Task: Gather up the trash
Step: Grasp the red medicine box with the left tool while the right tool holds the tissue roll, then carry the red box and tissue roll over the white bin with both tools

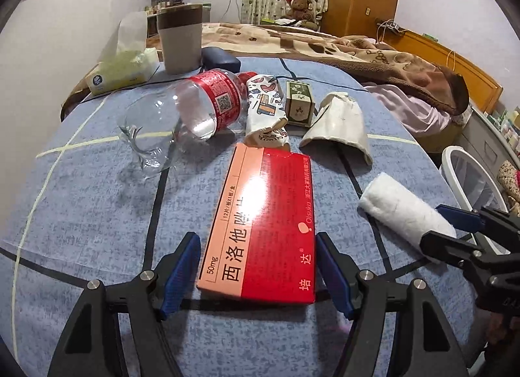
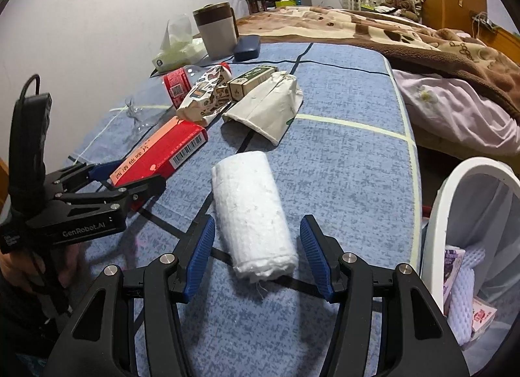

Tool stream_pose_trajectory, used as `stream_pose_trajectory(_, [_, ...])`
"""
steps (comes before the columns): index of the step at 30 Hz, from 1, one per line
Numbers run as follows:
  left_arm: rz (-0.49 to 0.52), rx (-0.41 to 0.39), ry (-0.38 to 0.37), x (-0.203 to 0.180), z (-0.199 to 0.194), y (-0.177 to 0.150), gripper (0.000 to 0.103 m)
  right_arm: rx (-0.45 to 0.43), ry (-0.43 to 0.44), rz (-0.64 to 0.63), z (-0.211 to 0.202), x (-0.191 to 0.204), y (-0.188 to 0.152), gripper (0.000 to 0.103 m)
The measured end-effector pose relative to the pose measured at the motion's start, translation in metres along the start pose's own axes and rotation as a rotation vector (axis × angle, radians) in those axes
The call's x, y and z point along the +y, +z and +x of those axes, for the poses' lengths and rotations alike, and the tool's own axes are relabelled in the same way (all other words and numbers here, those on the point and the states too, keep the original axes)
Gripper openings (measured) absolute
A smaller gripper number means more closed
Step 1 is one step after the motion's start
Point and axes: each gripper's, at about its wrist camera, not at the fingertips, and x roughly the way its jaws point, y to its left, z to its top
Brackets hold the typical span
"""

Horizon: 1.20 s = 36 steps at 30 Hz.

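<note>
My left gripper (image 1: 258,274) straddles the near end of the red and pink medicine box (image 1: 260,224), which lies flat on the blue checked bed sheet (image 1: 97,201). The jaws are spread; the right pad sits at the box edge, the left pad has a small gap, so no grip.

My right gripper (image 2: 258,258) straddles the near end of the white paper roll (image 2: 252,211), which lies on the sheet just right of the box. Gaps show on both sides of the roll, so it is not gripped.

Past the box, more trash sits in a cluster:
- a clear plastic bottle (image 1: 182,114) with a red label, on its side
- a crumpled patterned paper cup (image 1: 265,110) just right of the bottle
- a small green carton (image 1: 299,102), touching that cup
- a flattened white paper cup (image 1: 341,127), mouth toward me

Further back on the sheet stand a grey lidded mug (image 1: 180,37), a tissue pack (image 1: 125,68) with a tissue sticking up, and a dark case (image 1: 221,58).

A white bin (image 2: 468,182) with a clear liner stands off the bed's right edge. In it are white foam netting (image 2: 464,295), a purple packet (image 2: 453,263) and a pink packet (image 2: 484,315).

A brown blanket (image 1: 373,55) covers the far bed, and a teddy bear (image 1: 300,6) sits at its back.
</note>
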Motion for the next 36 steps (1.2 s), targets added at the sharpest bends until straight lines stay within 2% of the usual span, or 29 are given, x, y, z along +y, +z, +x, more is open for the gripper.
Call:
stream_pose_trajectory(1, [-0.002,-0.001,0.002,0.001,0.0,0.0,0.07,0.001,-0.007,-0.005,0.001,0.001,0.0,0.04])
stream_pose_trajectory(3, [-0.01,-0.004,0.009,0.003,0.0,0.0,0.066,0.003,-0.023,-0.019,0.0,0.003,-0.001,0.036])
stream_pose_trajectory(7, [-0.015,-0.002,0.005,0.004,-0.002,0.0,0.065,-0.013,-0.032,-0.019,-0.007,0.003,-0.002,0.028])
stream_pose_trajectory(17, [-0.044,-0.048,-0.024,-0.001,-0.027,-0.004,0.065,-0.068,-0.047,0.016,-0.033,0.002,-0.005,0.027])
stream_pose_trajectory(36, [0.034,-0.1,-0.139,-0.055,-0.062,0.005,0.065,-0.156,-0.13,0.112,-0.074,-0.025,-0.011,0.027])
